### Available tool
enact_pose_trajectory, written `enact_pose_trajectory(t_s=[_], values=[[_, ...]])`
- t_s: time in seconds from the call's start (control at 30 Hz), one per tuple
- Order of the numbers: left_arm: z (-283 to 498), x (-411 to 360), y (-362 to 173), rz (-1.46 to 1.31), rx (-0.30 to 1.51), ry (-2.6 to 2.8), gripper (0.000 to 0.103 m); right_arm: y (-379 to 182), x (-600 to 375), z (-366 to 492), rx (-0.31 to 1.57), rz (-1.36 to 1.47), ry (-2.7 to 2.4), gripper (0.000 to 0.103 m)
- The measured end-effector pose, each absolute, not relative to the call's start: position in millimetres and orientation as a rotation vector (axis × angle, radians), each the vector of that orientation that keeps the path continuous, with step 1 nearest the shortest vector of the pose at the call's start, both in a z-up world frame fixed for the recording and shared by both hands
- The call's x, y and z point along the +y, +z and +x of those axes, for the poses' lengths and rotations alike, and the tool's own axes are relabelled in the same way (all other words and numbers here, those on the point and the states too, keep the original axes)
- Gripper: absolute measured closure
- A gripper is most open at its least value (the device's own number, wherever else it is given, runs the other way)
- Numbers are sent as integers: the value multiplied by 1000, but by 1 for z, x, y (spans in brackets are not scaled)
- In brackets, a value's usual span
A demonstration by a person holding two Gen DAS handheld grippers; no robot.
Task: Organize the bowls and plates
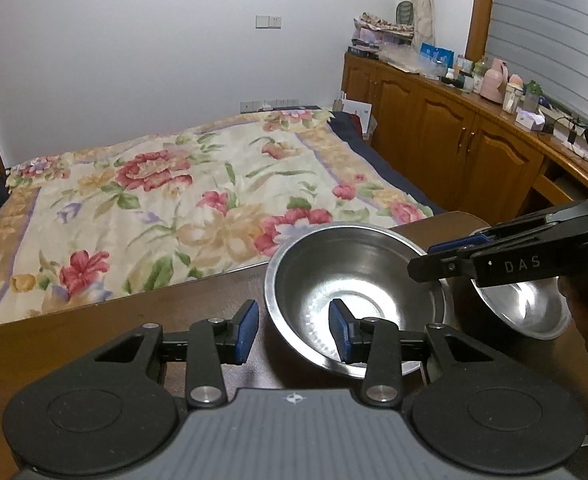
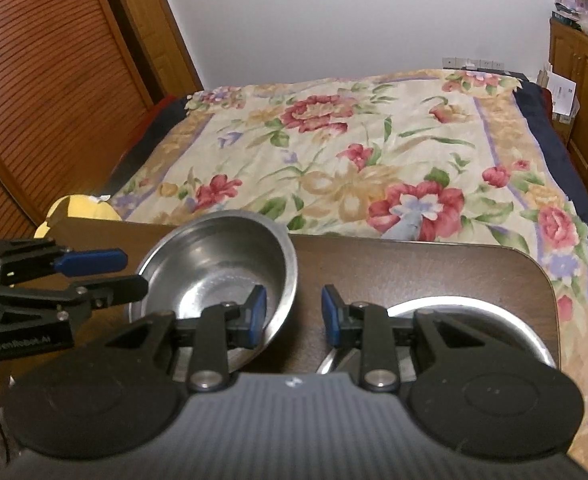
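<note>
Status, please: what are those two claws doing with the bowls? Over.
Left gripper: jaws open astride big bowl rim. Right gripper: same, other side. Second bowl beside it on table. Nothing in the way.

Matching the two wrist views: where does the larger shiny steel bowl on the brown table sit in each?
Left wrist view: larger shiny steel bowl, lower centre-right, with the left gripper straddling its near rim.
Right wrist view: same bowl, lower centre-left, with one blue pad of the right gripper inside it.
Shared landmark: the floral bedspread beyond the table.
</note>
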State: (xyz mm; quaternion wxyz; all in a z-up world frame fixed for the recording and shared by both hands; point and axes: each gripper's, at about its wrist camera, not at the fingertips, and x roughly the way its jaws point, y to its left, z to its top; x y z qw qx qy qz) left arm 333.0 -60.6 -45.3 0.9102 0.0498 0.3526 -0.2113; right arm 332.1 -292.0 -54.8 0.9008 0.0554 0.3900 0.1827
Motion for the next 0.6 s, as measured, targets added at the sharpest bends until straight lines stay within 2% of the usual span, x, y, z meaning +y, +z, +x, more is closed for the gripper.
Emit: enact_pose_trajectory(t_s=[0.13, 0.2, 0.4, 0.6], values=[[337, -60, -51, 100, 747, -439, 63, -57, -288, 334, 816, 105, 393, 73], [339, -61, -53, 102, 760, -439, 72, -59, -287, 337, 824, 108, 401, 76], [346, -57, -59, 85, 789, -437, 83, -62, -285, 341, 845, 138, 426, 85], [348, -56, -59, 80, 805, -424, 86, -63, -277, 341, 850, 119, 427, 87]])
